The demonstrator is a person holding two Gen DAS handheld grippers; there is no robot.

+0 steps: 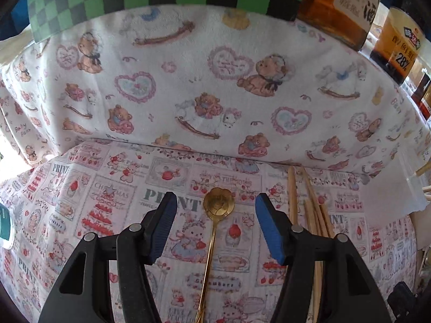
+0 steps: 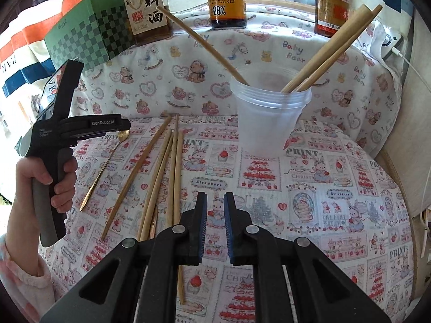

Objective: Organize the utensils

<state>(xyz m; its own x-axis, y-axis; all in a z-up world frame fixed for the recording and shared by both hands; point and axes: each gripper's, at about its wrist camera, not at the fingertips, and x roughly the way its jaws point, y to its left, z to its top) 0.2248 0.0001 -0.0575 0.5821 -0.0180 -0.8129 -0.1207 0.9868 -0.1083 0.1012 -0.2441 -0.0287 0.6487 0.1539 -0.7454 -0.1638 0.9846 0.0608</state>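
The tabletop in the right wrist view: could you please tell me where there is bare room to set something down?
Free cloth lies right of the plastic cup and ahead of the right gripper, out toward the table's right edge. It is crowded on the left: loose chopsticks fan out beside the gold spoon, with the left gripper over the spoon. Bottles line the back.
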